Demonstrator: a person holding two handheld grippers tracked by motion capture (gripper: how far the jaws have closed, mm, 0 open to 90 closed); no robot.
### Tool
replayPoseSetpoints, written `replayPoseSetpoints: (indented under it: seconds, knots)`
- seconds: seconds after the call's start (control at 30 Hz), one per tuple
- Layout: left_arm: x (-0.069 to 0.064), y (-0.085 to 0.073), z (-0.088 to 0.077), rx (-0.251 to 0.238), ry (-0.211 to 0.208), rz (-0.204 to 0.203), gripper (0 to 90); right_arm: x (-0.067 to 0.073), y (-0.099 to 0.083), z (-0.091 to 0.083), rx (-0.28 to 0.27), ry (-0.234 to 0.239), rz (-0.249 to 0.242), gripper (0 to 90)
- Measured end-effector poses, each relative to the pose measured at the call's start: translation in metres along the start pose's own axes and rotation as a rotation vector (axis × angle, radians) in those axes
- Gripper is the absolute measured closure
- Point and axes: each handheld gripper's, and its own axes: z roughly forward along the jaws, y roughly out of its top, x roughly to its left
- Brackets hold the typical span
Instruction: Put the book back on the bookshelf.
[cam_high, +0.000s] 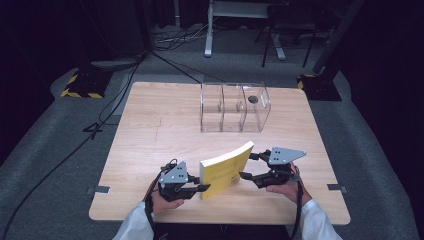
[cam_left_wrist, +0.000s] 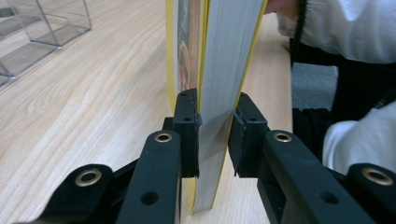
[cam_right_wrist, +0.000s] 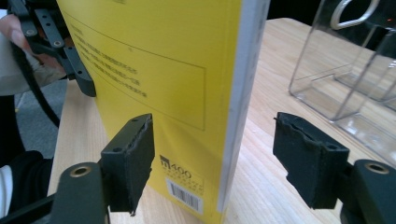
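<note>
A thick yellow book (cam_high: 225, 169) stands on edge near the table's front, tilted a little, its page block facing the near left. My left gripper (cam_high: 202, 189) is shut on the book's near end; in the left gripper view both pads press the book (cam_left_wrist: 224, 70) from either side. My right gripper (cam_high: 248, 166) is open at the far right end. In the right gripper view the yellow back cover (cam_right_wrist: 163, 70) with its barcode stands between the spread jaws, closer to the left pad (cam_right_wrist: 133, 163), with a wide gap to the right pad (cam_right_wrist: 308, 158).
A clear plastic organiser (cam_high: 232, 107) with three compartments stands at the back middle of the wooden table (cam_high: 160, 125); it also shows as the clear organiser (cam_right_wrist: 345, 70) beyond the book. Cables cross the grey floor at left. White sleeves (cam_left_wrist: 355, 28) sit at the front edge.
</note>
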Motion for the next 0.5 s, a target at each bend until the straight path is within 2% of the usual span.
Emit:
replayPoseSetpoints:
  seconds: [0.03, 0.17, 0.2, 0.27, 0.37, 0.43, 0.5]
  knots:
    - [0.000, 0.000, -0.001, -0.001, -0.008, 0.000, 75.5, 0.000, 0.001, 0.002, -0.001, 0.020, 0.000, 30.1]
    - [0.001, -0.002, -0.004, 0.002, -0.032, 0.004, 75.4, 0.000, 0.002, 0.009, 0.012, 0.043, -0.006, 29.7]
    - [0.002, -0.002, -0.004, 0.002, -0.032, 0.005, 75.4, 0.000, 0.003, 0.012, 0.020, 0.062, -0.003, 30.3]
    - [0.003, -0.003, -0.005, -0.006, -0.023, -0.004, 75.3, 0.002, 0.003, 0.014, 0.019, 0.070, -0.005, 32.5]
    - [0.005, -0.005, -0.005, -0.017, -0.008, -0.012, 75.3, 0.008, 0.001, 0.019, 0.049, 0.103, -0.043, 38.2]
    - [0.005, -0.006, -0.005, -0.026, 0.007, -0.009, 75.3, 0.012, 0.001, 0.021, 0.054, 0.075, -0.065, 39.2]
    - [0.005, -0.006, -0.006, -0.025, 0.023, -0.002, 75.2, 0.010, -0.001, 0.019, 0.036, 0.075, -0.054, 45.7]
